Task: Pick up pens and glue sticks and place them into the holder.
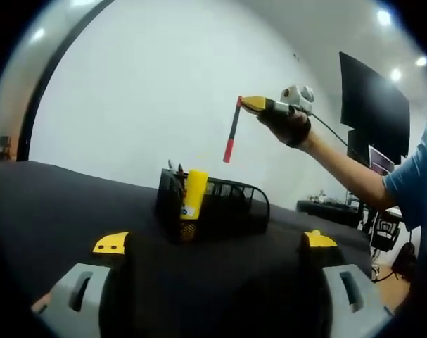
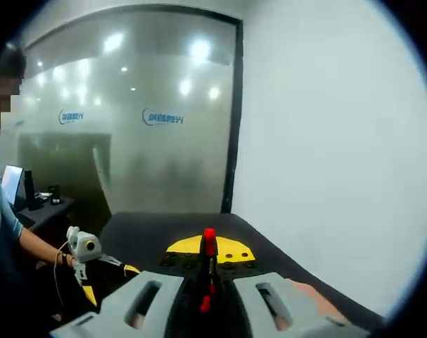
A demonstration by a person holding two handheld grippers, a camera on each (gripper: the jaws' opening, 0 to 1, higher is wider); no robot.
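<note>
The right gripper (image 1: pixel 250 104) pinches a red pen (image 1: pixel 231 131) high above the holder (image 1: pixel 220 204); released crooked, it may miss; left fingers (image 1: pixel 111 243) are spread

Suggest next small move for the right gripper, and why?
Probably lower the right gripper straight toward the holder: it is shut on the red pen, which hangs tip-down in the air above the holder's mesh section, beside the yellow glue stick already standing in it.

Red-capped black pen (image 1: pixel 231 134), black mesh holder (image 1: pixel 231 204)
</note>
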